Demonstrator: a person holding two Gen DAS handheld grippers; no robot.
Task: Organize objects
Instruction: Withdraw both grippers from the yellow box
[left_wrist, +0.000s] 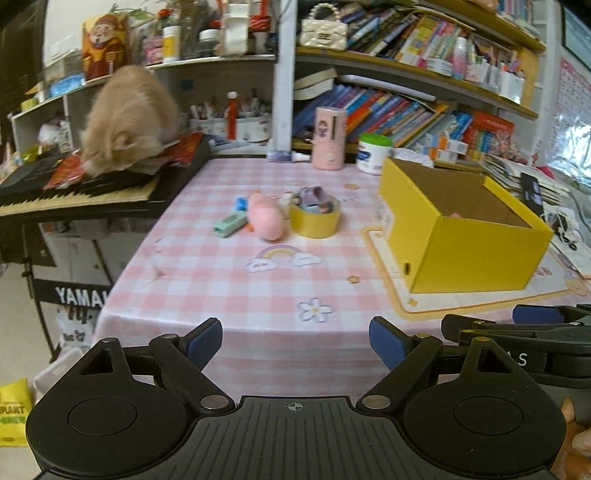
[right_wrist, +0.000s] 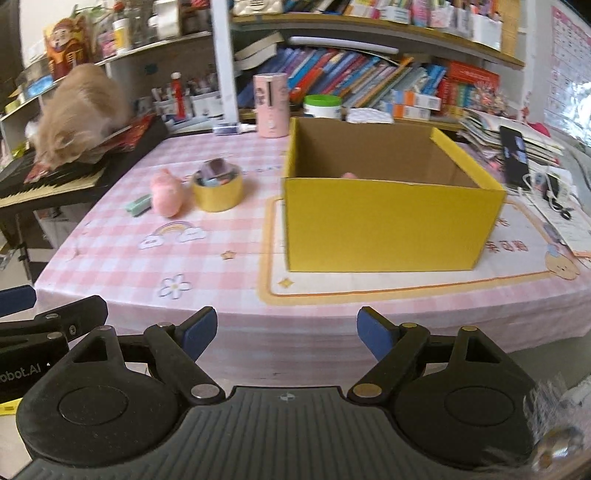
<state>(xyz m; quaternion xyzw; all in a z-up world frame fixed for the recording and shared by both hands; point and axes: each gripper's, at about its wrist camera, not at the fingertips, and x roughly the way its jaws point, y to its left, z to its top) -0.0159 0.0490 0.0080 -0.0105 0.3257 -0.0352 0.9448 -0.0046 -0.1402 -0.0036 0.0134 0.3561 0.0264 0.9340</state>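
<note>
Tabletop: trinket-filled tape roll (left_wrist: 314, 218), yellow box (right_wrist: 388, 206)

The right gripper (right_wrist: 286, 334) hangs with jaws wide and empty at the table's near edge. Beyond them sits the yellow box (right_wrist: 388, 225); beyond the left jaw, a tape roll (right_wrist: 218, 194) and pink plush (right_wrist: 168, 192).

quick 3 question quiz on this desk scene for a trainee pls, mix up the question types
1. True or false: the yellow box is closed with a lid.
2. What is inside the yellow tape roll: A) small items B) nothing C) the pink plush toy
3. Fill in: the cat lies on a ___.

Key
1. False, its top is open.
2. A; the plush lies beside the roll, on the checked tablecloth.
3. Keyboard, left of the table.
</note>
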